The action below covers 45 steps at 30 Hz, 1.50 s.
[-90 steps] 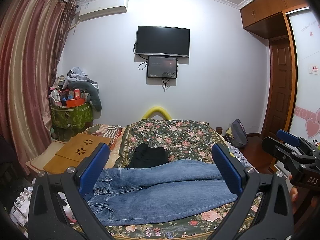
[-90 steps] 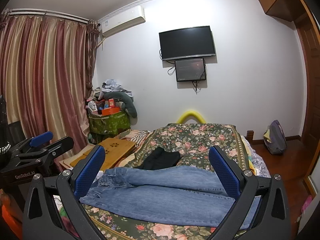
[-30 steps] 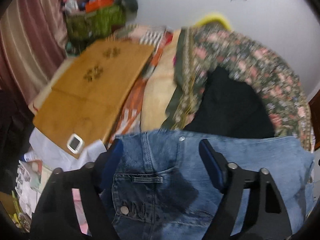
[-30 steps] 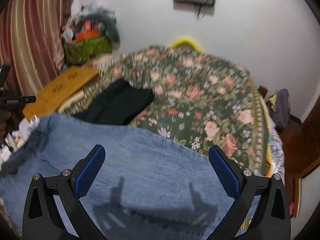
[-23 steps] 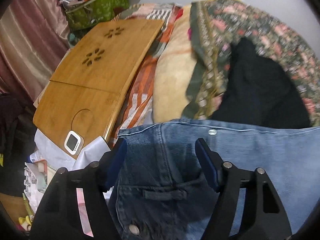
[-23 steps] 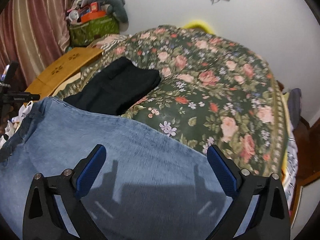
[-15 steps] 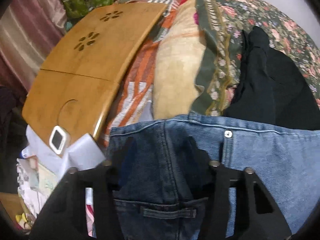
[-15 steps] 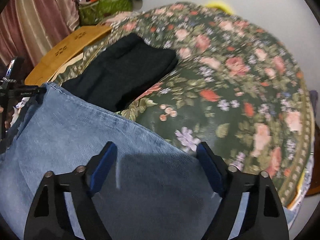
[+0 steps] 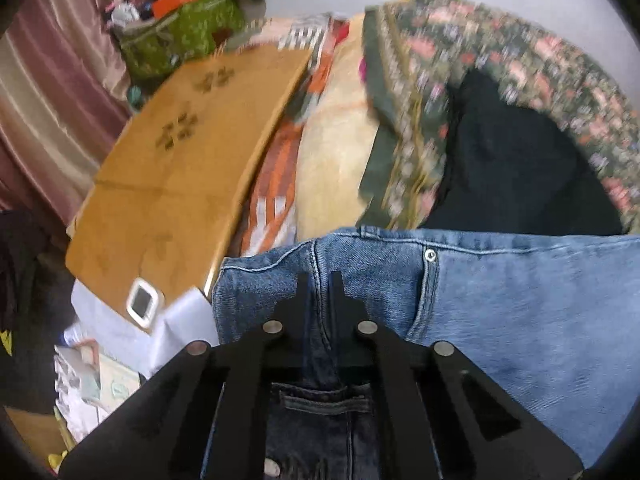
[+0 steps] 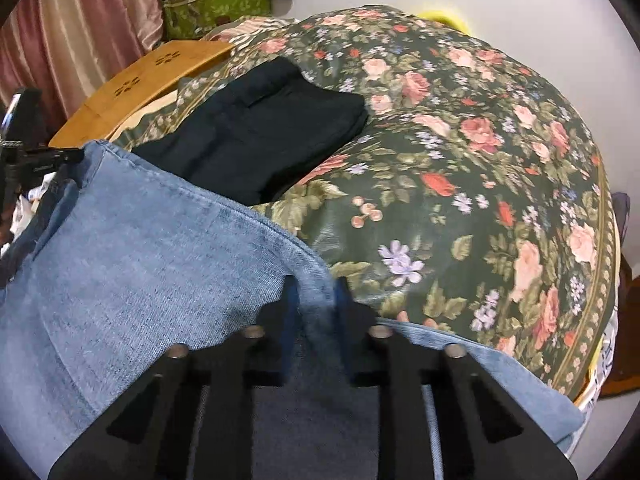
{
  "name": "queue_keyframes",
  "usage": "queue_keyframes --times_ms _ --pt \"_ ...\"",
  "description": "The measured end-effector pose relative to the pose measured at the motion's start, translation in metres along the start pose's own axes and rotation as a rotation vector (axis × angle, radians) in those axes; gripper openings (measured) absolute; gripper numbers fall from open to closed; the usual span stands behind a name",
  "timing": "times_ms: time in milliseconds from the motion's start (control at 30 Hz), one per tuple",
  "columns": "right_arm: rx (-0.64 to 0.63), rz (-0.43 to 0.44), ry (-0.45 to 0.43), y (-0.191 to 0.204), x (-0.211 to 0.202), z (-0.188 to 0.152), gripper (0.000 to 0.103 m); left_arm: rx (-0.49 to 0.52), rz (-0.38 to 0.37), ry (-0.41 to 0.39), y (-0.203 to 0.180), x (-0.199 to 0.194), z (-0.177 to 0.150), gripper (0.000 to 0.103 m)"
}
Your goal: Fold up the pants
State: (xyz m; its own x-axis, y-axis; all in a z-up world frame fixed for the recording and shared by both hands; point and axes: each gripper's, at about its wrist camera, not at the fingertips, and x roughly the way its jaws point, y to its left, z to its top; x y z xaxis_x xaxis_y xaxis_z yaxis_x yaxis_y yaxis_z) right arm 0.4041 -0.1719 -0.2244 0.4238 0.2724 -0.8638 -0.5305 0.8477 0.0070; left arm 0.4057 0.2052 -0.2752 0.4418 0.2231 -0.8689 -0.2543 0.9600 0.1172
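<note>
Blue jeans point(image 9: 500, 312) lie across the near edge of a floral bed cover point(image 10: 460, 168). My left gripper point(image 9: 319, 280) is shut on the jeans' waistband, by the seam next to a rivet. The jeans also show in the right wrist view point(image 10: 140, 264), where my right gripper point(image 10: 316, 292) is shut on the far edge of a jeans leg, pinching a fold of denim. The left gripper point(image 10: 48, 156) appears at the left edge of the right wrist view, at the waist end.
Folded black pants point(image 10: 260, 128) lie on the bed cover just beyond the jeans. A wooden lap desk point(image 9: 180, 160) with a small white device point(image 9: 142, 302) sits left of the bed. A green bag point(image 9: 180, 40) and curtains point(image 9: 48, 100) stand at the far left.
Both grippers came down from a raised view of the room to the jeans and closed, the left on the waistband, the right on the leg edge.
</note>
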Motion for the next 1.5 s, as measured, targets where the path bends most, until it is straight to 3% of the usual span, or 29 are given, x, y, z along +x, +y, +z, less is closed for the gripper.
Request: queue_keyframes --times_ms 167,300,600,933,1067,1233,1367,1500 --pt "0.054 -0.060 -0.122 -0.004 -0.038 0.007 0.008 -0.013 -0.018 -0.143 0.004 -0.057 0.018 0.006" --pt "0.067 -0.050 -0.158 0.002 -0.066 0.001 0.008 -0.012 -0.031 -0.160 0.010 -0.079 0.008 0.006" --pt "0.020 -0.066 -0.200 0.043 -0.115 -0.043 0.008 -0.003 -0.030 -0.185 0.023 -0.125 -0.053 0.006" --pt "0.000 -0.049 -0.197 0.087 -0.139 -0.101 0.008 -0.046 -0.074 -0.121 0.047 -0.142 -0.116 0.006" --pt "0.000 -0.037 -0.171 0.100 -0.137 -0.125 0.008 -0.039 -0.057 -0.094 0.051 -0.142 -0.147 0.006" --pt "0.022 -0.021 -0.122 0.110 -0.124 -0.149 0.008 -0.049 -0.090 0.002 0.059 -0.126 -0.184 0.006" --pt "0.053 -0.015 -0.107 0.113 -0.117 -0.161 0.009 -0.054 -0.102 0.071 0.059 -0.113 -0.204 0.006" --pt "0.080 0.010 -0.106 0.111 -0.124 -0.162 0.014 -0.050 -0.074 0.085 0.060 -0.116 -0.213 0.006"
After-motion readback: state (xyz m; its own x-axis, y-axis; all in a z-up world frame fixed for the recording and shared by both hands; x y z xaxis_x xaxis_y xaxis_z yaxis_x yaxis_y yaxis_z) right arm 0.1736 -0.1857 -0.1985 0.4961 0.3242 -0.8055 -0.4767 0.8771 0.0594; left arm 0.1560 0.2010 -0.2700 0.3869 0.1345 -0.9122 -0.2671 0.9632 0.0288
